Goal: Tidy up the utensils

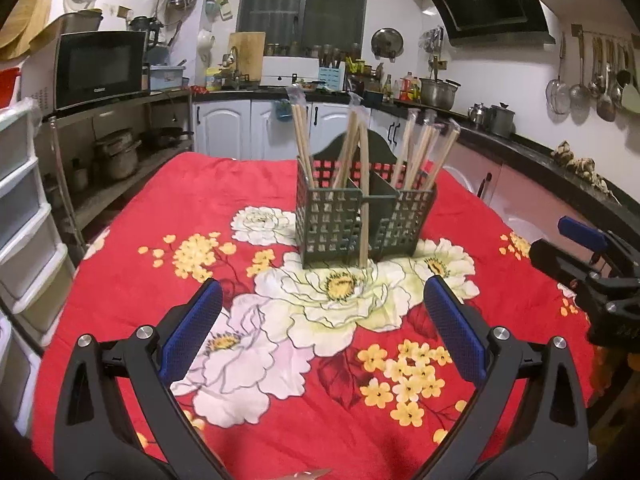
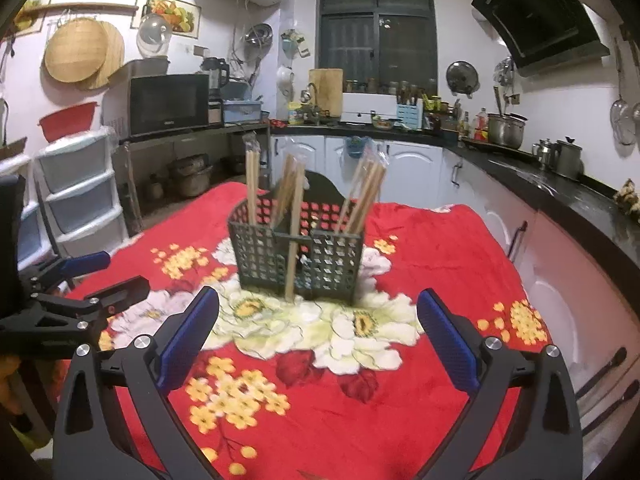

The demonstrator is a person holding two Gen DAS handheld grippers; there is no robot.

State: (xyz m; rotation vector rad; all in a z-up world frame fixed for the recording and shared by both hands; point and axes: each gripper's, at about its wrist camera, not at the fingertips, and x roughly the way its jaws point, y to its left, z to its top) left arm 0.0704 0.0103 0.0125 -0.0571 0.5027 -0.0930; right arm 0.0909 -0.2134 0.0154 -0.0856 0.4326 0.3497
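While both grippers hover low over the red floral blanket (image 1: pixel 168 208) that covers the table, the dark green perforated plastic utensil caddy (image 1: pixel 362 216) stands upright on it, resting on a cluster of large white printed flowers. Divider walls split the caddy into compartments, and bundles of pale wooden chopsticks in clear sleeves (image 1: pixel 424 152) stand tilted inside it, leaning at different angles above its rim. One loose pair of wooden chopsticks (image 1: pixel 364 196) stands almost upright against the caddy's near face, at the central notch, its lower end touching the blanket just in front of the caddy.

Near the caddy on its front side, the left gripper (image 1: pixel 322 322) has its blue-padded black fingers (image 1: pixel 192 328) spread wide, with nothing between them; only the blanket's flowers show in the gap. From the right wrist view, the right gripper (image 2: pixel 318 334) also stands wide apart and holds nothing, aimed straight at the caddy (image 2: pixel 298 256) and the leaning pair (image 2: pixel 295 236).

Each gripper appears at the edge of the other's view: both sit in front of the caddy, apart from each other and not touching it.

Behind the caddy, a black microwave oven (image 2: pixel 168 102) sits on a metal shelf, and white kitchen cabinets (image 2: pixel 404 160) run under a dark counter.
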